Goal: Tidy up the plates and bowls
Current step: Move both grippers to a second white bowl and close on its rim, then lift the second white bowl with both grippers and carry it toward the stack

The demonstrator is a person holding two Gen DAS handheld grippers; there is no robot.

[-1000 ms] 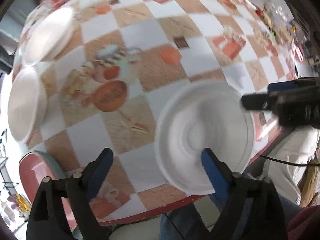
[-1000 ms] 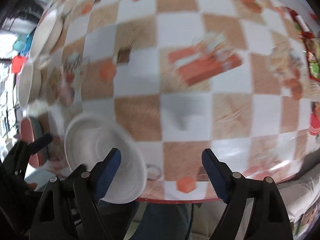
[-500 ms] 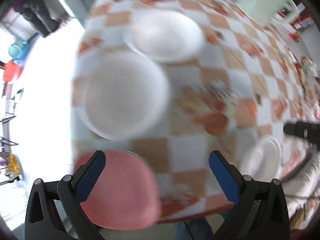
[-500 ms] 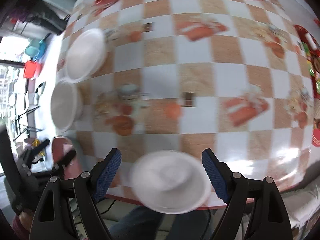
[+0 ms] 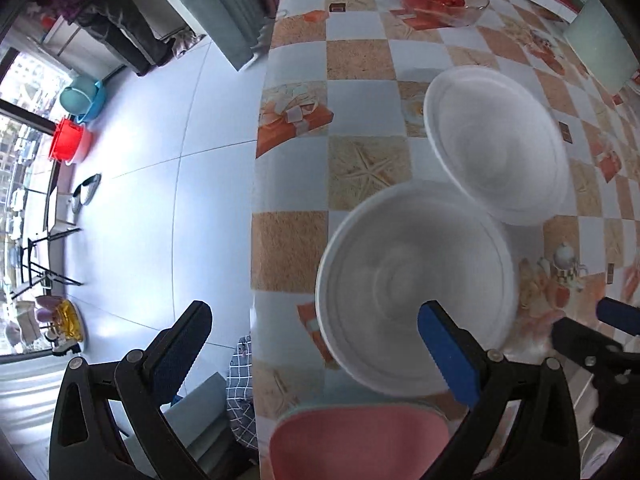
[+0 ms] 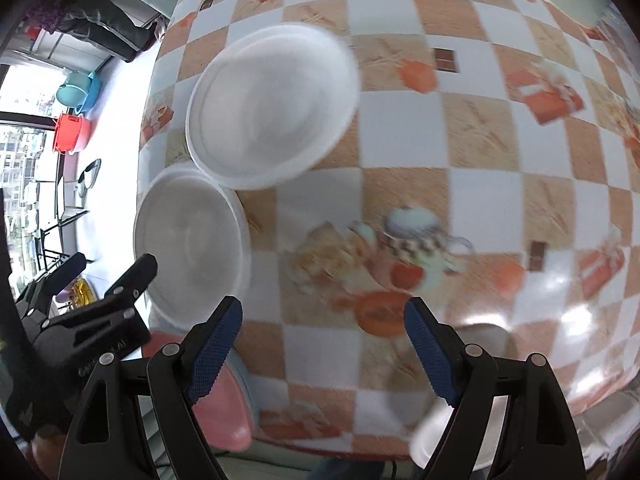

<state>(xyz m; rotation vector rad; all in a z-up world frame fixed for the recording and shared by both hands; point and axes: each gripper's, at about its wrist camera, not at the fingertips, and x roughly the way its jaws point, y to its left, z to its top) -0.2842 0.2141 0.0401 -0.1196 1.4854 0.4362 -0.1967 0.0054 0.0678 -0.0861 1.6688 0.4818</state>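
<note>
Two white dishes sit near the table's left edge. The nearer white bowl (image 5: 416, 300) lies just ahead of my open, empty left gripper (image 5: 316, 340); its right finger overlaps the bowl's near rim. The farther white plate (image 5: 496, 144) touches the bowl's far side. In the right wrist view the bowl (image 6: 192, 248) and plate (image 6: 272, 104) lie to the upper left of my open, empty right gripper (image 6: 324, 344). A third white dish (image 6: 432, 436) shows blurred at the near table edge behind the right finger. The left gripper's body (image 6: 88, 320) shows at the left.
The checkered tablecloth (image 5: 360, 168) covers the table. A pink chair (image 5: 360, 440) stands at the near edge below the bowl. A glass bowl of tomatoes (image 5: 440, 0) sits at the far end. The floor (image 5: 140, 200) drops away left of the table. A pale green container (image 5: 604, 48) stands far right.
Both grippers have swung left, away from the third white dish at the near edge, toward the bowl and plate at the table's left side. Both stay open.
</note>
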